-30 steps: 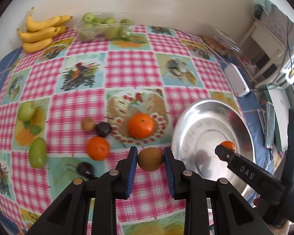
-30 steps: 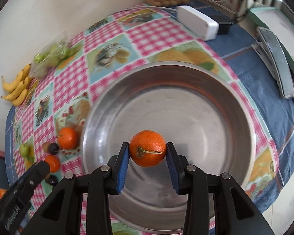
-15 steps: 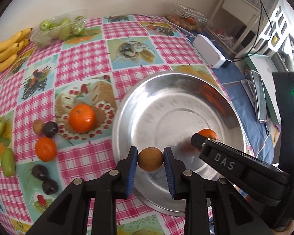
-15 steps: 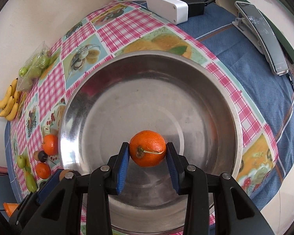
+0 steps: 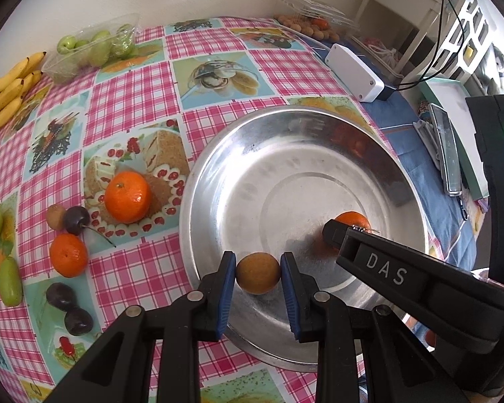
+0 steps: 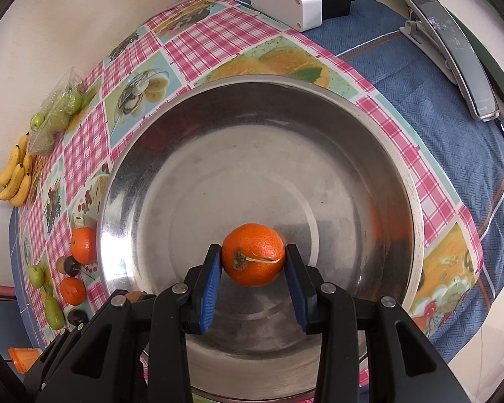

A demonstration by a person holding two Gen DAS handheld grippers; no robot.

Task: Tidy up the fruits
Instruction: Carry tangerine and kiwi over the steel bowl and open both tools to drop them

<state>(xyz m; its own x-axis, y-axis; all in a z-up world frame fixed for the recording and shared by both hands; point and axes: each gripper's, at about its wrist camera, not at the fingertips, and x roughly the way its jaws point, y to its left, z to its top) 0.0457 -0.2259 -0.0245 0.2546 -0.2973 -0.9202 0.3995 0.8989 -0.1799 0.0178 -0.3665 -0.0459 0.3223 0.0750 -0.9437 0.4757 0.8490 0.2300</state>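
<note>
My left gripper (image 5: 258, 277) pinches a firm brown kiwi (image 5: 258, 272) across its middle; my right gripper (image 6: 253, 265) pinches a soft-skinned tangerine (image 6: 253, 254) over the steel bowl's (image 6: 379, 127) six o'clock edge.

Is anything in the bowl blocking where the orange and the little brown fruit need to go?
Nothing visible. The right gripper holds the orange and the left gripper holds the brown fruit, both over the metal bowl, whose bottom looks bare.
</note>
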